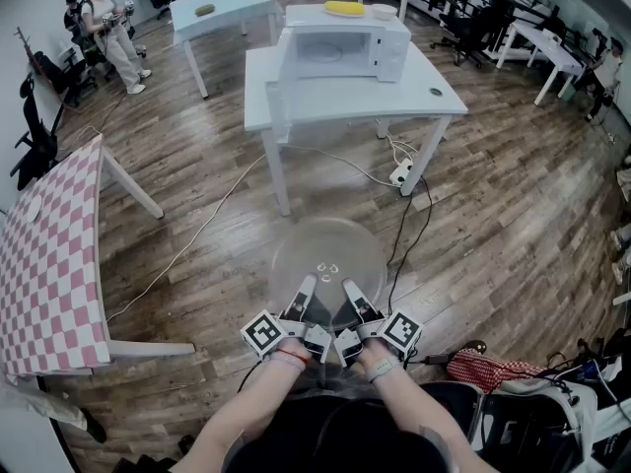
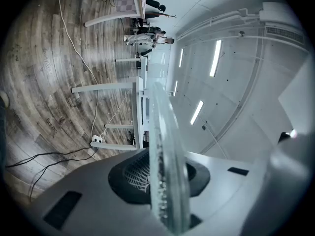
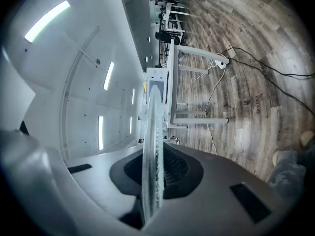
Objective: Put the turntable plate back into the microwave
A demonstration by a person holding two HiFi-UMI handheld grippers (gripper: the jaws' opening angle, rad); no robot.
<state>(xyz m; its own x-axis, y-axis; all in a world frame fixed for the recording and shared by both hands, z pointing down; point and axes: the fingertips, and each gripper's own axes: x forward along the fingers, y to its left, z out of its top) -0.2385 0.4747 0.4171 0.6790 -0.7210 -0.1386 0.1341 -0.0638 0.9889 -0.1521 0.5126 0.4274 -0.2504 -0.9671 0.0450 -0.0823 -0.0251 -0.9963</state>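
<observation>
1. Nearest to the person, the left hand-held gripper [image 1: 305,294] and the right hand-held gripper [image 1: 350,294] are side by side. Each has its jaws closed on the near rim of the turntable plate [image 1: 325,254]. In both gripper views the glass edge sits between the pads, so the jaws are only as far apart as the glass is thick.
2. The plate hangs flat above the wooden floor [image 1: 197,195], well apart from the counter [image 1: 434,95], and only these two grips support it.
3. The step in hand seems to be the carrying; the insertion is not yet begun.
4. The next move probably calls for walking forward, keeping the plate level at the height of the cavity, and sliding it in. The glass looks smooth, so it could slip.
5. The white counter carries the microwave [image 1: 345,52]. Its front faces the person and its cavity looks open. A yellow thing [image 1: 343,9] and a white bowl [image 1: 383,11] lie on top.
6. A power strip [image 1: 399,173] with cables lies under the counter. A checkered table [image 1: 49,264] is at the left, and a person [image 1: 108,28] stands far left.
</observation>
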